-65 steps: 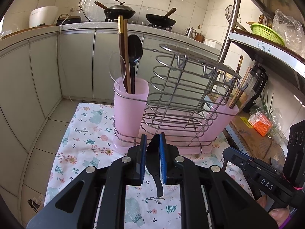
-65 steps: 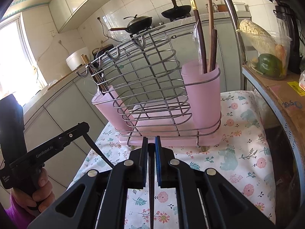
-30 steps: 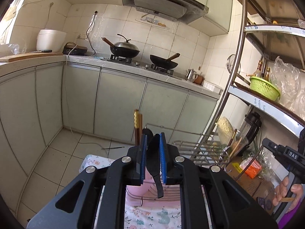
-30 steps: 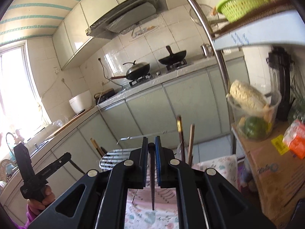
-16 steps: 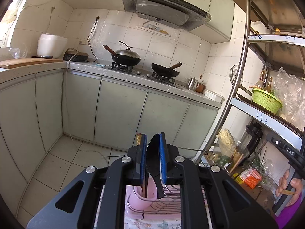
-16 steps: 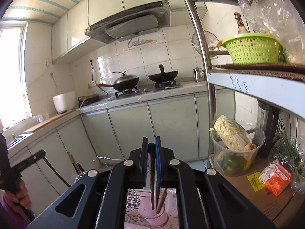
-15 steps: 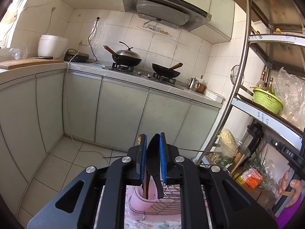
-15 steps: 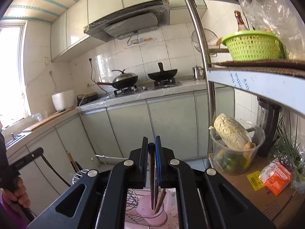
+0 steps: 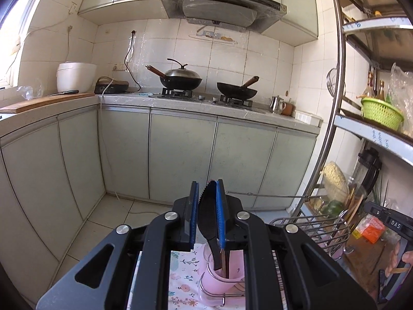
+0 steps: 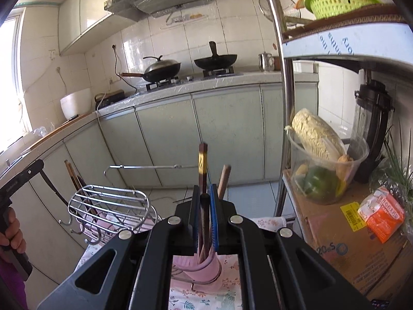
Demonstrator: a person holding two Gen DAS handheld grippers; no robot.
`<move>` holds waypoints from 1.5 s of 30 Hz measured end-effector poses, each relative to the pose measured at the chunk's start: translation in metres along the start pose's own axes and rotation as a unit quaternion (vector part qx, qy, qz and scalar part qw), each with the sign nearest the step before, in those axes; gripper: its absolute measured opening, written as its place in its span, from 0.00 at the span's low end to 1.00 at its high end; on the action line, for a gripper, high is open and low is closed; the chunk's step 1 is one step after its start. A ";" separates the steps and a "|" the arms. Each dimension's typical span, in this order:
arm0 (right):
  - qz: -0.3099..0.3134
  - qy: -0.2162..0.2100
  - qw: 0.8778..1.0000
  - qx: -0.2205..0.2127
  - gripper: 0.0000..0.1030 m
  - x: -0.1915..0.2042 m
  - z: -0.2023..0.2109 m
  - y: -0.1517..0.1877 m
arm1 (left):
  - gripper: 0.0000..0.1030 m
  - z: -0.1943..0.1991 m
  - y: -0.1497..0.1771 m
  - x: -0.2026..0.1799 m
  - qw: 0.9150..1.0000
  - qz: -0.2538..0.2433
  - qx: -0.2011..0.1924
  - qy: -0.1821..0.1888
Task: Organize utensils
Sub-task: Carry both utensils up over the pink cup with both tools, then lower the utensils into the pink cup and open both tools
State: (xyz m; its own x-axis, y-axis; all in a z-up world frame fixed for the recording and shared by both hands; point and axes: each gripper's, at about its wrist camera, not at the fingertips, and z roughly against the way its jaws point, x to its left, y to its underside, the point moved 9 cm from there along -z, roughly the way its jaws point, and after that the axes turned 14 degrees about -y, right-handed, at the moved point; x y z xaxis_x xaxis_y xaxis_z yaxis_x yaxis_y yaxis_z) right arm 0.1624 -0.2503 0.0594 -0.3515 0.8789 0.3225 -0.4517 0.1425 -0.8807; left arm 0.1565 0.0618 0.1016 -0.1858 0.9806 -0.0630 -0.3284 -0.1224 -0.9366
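Observation:
My left gripper (image 9: pixel 207 206) is shut on a black plastic knife (image 9: pixel 207 219) with a serrated edge. The knife hangs handle down over a pink cup (image 9: pixel 222 284) of the wire utensil rack (image 9: pixel 309 226); its lower end sits at the cup's mouth among dark sticks. My right gripper (image 10: pixel 205 211) is shut on a dark chopstick (image 10: pixel 205 222), which points down into the other pink cup (image 10: pixel 204 266). Two chopsticks (image 10: pixel 202 165) stand up from that cup. The wire rack (image 10: pixel 111 201) shows to the left there.
A floral cloth (image 9: pixel 180 279) lies under the rack. A metal shelf post (image 10: pixel 284 103) and a shelf with a vegetable tub (image 10: pixel 320 170), blender (image 10: pixel 371 129) and cardboard box (image 10: pixel 335 237) stand at the right. Kitchen counter with woks (image 9: pixel 180 77) is behind.
Both grippers rose from table level to above the rack and tipped downward. The knife now hangs at the left cup and the chopstick has sunk further into the right cup.

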 end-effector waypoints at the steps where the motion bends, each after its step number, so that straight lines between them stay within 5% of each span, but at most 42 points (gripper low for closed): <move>1: -0.002 0.000 1.000 0.003 0.07 0.000 -0.002 0.003 | 0.12 -0.004 0.004 -0.001 1.000 -0.004 0.005 0.001; 23: -0.070 -0.027 0.996 0.042 0.11 -0.017 -0.024 0.043 | 0.18 -0.058 0.077 -0.006 0.992 -0.010 0.125 0.009; 26: -0.082 -0.035 0.995 0.036 0.24 -0.017 -0.021 0.042 | 0.31 -0.055 0.074 -0.005 0.992 0.000 0.122 0.013; 33: -0.084 -0.038 0.996 0.016 0.24 -0.012 -0.007 0.034 | 0.42 -0.039 0.062 -0.004 0.995 0.005 0.097 0.017; 38: -0.076 -0.049 0.996 -0.009 0.25 0.008 0.005 0.030 | 0.43 -0.022 0.059 -0.012 0.997 -0.009 0.074 0.021; 42: -0.067 -0.066 0.995 -0.024 0.41 0.029 0.010 0.034 | 0.43 -0.010 0.064 -0.022 0.997 -0.014 0.074 0.030; 45: -0.055 -0.072 0.996 -0.016 0.41 0.043 0.008 0.044 | 0.43 -0.001 0.070 -0.028 0.996 -0.013 0.076 0.038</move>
State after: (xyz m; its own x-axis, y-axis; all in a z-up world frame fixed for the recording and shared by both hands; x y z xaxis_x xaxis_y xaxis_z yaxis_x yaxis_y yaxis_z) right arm 0.1206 -0.2095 0.0373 -0.4171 0.7829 0.4617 -0.4677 0.2506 -0.8476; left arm 0.1402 0.0265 0.0376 -0.1067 0.9918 -0.0700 -0.4699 -0.1123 -0.8756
